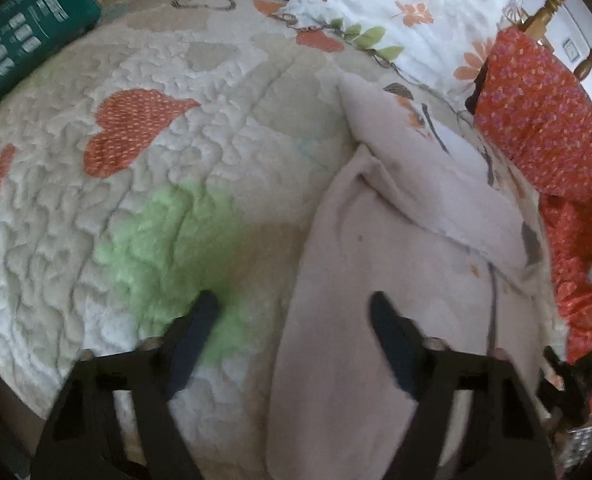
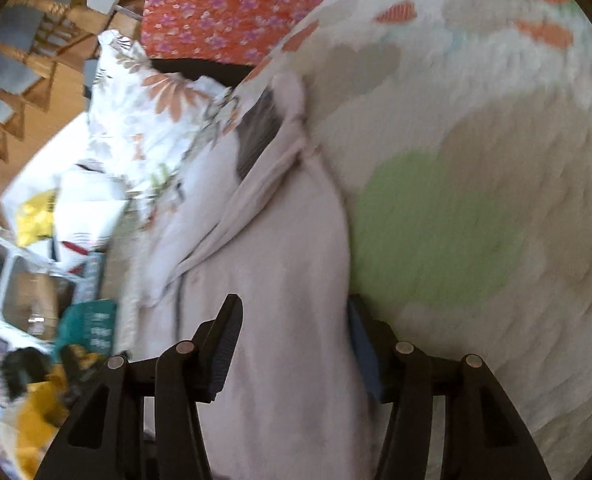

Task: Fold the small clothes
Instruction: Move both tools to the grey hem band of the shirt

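Here the left tool (image 1: 292,304) hangs with its two dark fingers spread wide and nothing between them: its left finger (image 1: 200,320) stands over the quilted cream bedspread with orange hearts and a pale green patch (image 1: 168,168), its right finger over the pale pink soft knit garment (image 1: 375,264), which lies ahead and to the right of this tool, one fold of it turned over on top. The right tool (image 2: 296,320) has that same pink garment (image 2: 280,280) running lengthwise between its two ribbed fingers; the fabric fills the gap from pad to pad, though whether the fingers press on it or only flank it cannot be told through the motion blur. Only the left view shows the dark green printed package (image 1: 24,28) at its far left; only the right view shows the wooden chairs (image 2: 28,52) and a heap of papers and yellow cloth (image 2: 36,412) off to its left. Both views hold one white pillow with orange flowers and green leaves (image 1: 395,8) and one orange cloth with small purple blossoms (image 1: 535,120), lying beyond the garment. The bedspread is puckered and bumpy, the garment smooth and limp.
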The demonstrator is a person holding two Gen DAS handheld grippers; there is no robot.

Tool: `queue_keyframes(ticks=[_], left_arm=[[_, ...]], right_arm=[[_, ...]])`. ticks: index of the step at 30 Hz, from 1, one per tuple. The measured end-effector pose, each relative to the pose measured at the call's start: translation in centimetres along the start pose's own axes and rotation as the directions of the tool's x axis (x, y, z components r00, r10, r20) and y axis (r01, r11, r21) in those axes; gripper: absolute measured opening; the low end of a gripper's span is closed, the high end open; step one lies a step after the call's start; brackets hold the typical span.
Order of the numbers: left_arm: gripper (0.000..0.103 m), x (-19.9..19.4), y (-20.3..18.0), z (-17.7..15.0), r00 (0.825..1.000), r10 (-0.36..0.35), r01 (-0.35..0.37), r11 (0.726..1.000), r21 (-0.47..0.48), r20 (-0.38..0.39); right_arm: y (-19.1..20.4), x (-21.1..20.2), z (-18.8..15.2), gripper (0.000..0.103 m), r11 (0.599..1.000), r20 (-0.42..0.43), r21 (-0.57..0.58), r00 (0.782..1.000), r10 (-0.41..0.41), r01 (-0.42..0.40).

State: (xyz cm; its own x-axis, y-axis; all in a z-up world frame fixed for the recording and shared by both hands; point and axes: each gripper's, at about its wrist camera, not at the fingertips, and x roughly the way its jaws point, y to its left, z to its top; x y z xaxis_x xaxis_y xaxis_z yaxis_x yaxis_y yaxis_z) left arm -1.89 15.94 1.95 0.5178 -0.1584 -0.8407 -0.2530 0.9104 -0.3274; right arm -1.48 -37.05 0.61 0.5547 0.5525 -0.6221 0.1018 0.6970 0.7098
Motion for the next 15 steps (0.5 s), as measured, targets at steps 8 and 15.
queue_keyframes(ticks=[8,15], left_arm=[[0.051,-0.8,0.3,-3.3,0.994,-0.111,0.111,0.994,-0.009,0.016],[0.051,-1.0,0.9,-7.3,0.948,-0.316,0.312,0.946,-0.083,-0.033]], right_arm=[[1.0,0.4,-3.2,0.059,0.994,-0.069,-0.011,0.992,0.106,-0.107],[1.0,0.8,-6.4,0.058,0.972,-0.144,0.054,0.961,0.235,-0.23]])
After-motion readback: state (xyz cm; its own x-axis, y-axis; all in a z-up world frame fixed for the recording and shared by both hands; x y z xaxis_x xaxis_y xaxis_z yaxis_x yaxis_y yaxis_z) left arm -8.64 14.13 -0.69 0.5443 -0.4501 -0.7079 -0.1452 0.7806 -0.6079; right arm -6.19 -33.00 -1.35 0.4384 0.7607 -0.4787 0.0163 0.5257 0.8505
